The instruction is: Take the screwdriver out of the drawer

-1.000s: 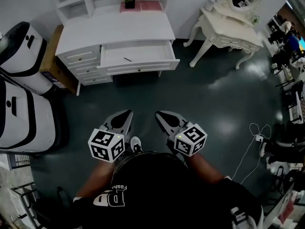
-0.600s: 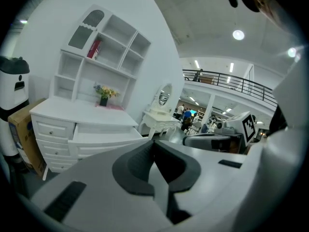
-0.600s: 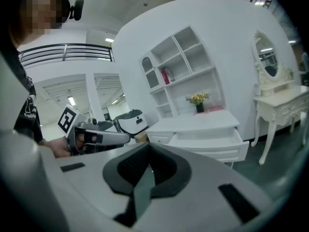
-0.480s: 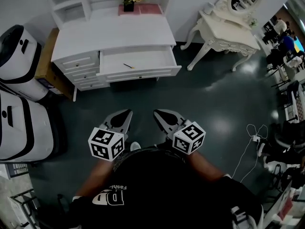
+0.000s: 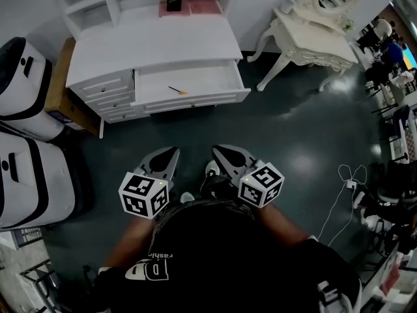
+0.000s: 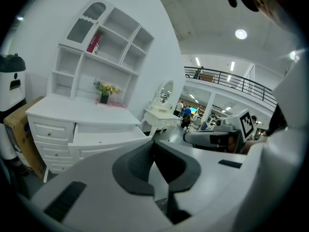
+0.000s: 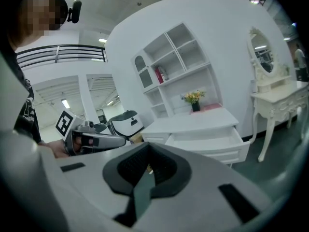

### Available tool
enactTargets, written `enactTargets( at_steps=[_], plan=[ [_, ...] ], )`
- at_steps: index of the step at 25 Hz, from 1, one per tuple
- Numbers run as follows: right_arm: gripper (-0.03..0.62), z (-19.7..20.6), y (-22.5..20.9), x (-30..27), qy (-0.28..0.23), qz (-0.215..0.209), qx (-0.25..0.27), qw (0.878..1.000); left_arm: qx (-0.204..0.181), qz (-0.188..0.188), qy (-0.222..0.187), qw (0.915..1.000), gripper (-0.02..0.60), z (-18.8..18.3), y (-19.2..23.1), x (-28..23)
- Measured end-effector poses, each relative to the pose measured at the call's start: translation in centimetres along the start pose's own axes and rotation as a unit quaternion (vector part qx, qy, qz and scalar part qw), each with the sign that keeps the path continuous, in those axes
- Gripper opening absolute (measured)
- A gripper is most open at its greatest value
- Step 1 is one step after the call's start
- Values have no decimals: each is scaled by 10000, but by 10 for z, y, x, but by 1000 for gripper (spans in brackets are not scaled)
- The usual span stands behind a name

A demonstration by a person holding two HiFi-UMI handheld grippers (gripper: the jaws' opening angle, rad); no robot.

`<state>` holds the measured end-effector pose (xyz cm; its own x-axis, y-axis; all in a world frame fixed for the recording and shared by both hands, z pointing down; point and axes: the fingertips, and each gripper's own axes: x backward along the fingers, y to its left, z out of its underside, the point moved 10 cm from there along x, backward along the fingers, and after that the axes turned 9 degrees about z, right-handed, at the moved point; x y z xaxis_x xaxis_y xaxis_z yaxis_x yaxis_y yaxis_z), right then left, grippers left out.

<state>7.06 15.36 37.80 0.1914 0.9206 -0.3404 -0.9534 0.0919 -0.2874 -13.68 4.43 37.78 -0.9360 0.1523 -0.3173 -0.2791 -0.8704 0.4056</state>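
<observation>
- Plainly, the screwdriver (image 5: 178, 90) lies well ahead of both tools, inside the open drawer (image 5: 195, 101) of the white dresser (image 5: 163, 44), across a stretch of dark, glossy floor (image 5: 293, 129).
- Its long axis runs almost crosswise to the way the left hand-held gripper (image 5: 171, 152) points, with the thin dark shaft to the left and the orange handle to the right.
- The left hand-held gripper looks slightly nearer to it. The right hand-held gripper (image 5: 217, 150) sits just beside the left one.
- Both have their jaws together, with nothing between the ribbed dark pads.
- Being slim and round, the screwdriver may roll on the drawer's flat, white-painted bottom.
</observation>
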Motion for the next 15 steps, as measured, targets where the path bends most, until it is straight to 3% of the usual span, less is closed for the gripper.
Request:
enactTargets(
  at_steps=[15],
  plan=[
    [9, -36, -63, -74, -69, -231, -144, 9996, 127, -369, 26, 9992, 14, -32, 52, -52]
  ],
)
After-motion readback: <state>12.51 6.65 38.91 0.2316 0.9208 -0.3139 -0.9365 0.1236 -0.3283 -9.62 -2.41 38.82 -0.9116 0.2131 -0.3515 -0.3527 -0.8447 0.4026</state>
